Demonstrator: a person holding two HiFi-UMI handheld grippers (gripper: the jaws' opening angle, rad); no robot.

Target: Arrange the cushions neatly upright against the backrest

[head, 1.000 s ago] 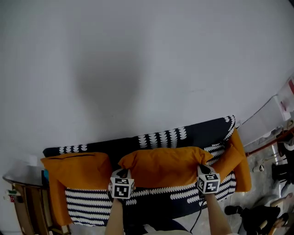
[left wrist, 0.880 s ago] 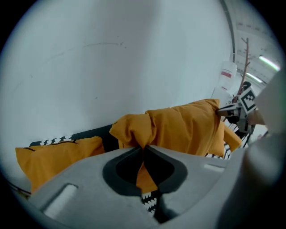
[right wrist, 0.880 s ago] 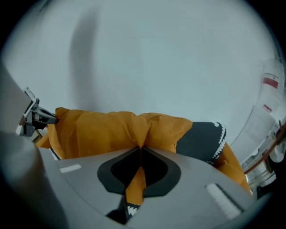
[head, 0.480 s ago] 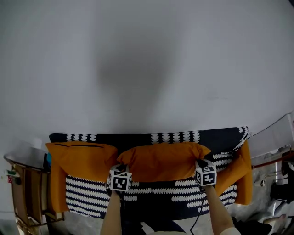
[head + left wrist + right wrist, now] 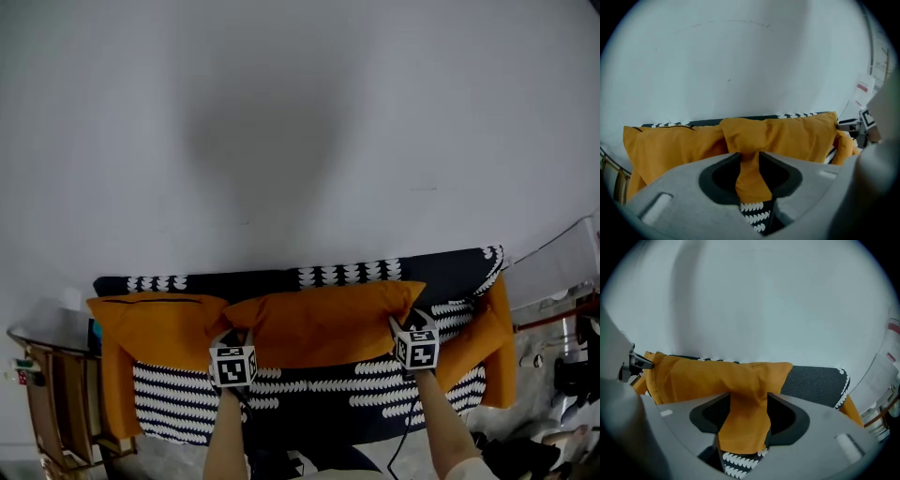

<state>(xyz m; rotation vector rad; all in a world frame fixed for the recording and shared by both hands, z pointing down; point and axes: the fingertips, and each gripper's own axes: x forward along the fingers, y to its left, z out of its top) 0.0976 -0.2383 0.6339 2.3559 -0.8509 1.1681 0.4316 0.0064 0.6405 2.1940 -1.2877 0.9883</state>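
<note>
Left hand-held gripper (image 5: 751, 174): jaws just eased apart, partly spread, cushion (image 5: 323, 323) corner loose between them. Right hand-held gripper (image 5: 743, 420): jaws just opened wide, other corner lying between. Cushion stretched between both, stood against backrest (image 5: 281, 279) just beyond. Side cushion (image 5: 155, 323) touching it, left of left hand-held gripper.

Both hand-held grippers (image 5: 751, 183) (image 5: 743, 425), jaws just opening, cushion (image 5: 323, 323) seemingly loose between.

- Orange is being shown on the middle cushion (image 5: 323, 323), left cushion (image 5: 155, 328) and right cushion (image 5: 483, 342).
- Rows of white scallops are being shown on the near-black sofa cover (image 5: 309, 394).
- Black-and-white square markers are being carried on the grey left gripper (image 5: 236, 336) and right gripper (image 5: 405, 322).
- The wall (image 5: 300, 122) is being seen as pale grey.
</note>
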